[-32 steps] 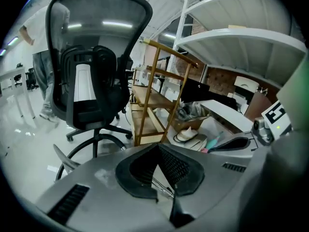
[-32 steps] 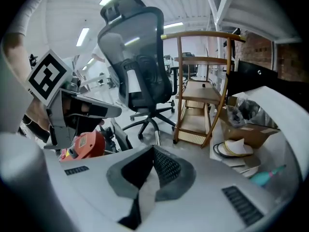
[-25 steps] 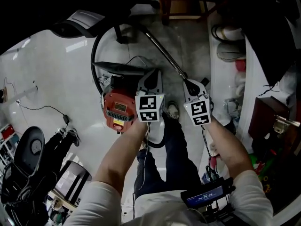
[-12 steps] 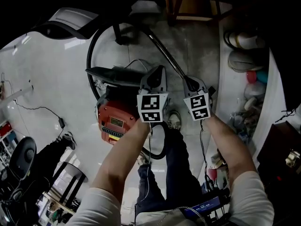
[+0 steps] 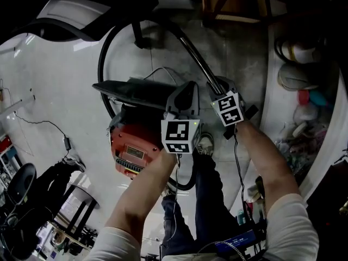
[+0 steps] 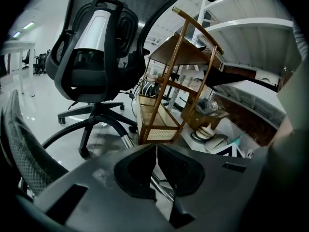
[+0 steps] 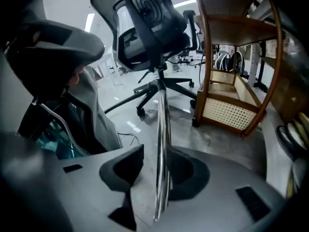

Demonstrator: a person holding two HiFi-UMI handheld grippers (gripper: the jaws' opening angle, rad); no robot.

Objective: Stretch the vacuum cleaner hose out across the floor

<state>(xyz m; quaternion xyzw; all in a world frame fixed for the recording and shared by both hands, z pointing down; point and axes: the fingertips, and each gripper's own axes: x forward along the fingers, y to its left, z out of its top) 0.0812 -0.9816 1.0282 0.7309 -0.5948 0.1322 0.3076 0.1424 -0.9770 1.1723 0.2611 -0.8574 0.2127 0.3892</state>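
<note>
Glossy floor: red vacuum centre-left, black hose arcing above it. Left tongs closed, empty. Right tongs opening, chrome wand between, one pad clear.

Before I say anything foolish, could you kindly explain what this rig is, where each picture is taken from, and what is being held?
There is no robot: a person holds a two-jaw gripper in each hand. The head view comes from a camera on the person's head, looking down at the floor, where a red vacuum cleaner sits with its black hose looped behind. The two gripper views come from cameras riding on the grippers, looking along their jaws. The left gripper is shut on nothing. The right gripper has the vacuum's chrome tube between its jaws, which are opening, so it is not clamped. An office chair and a wooden shelf stand beyond.
</note>
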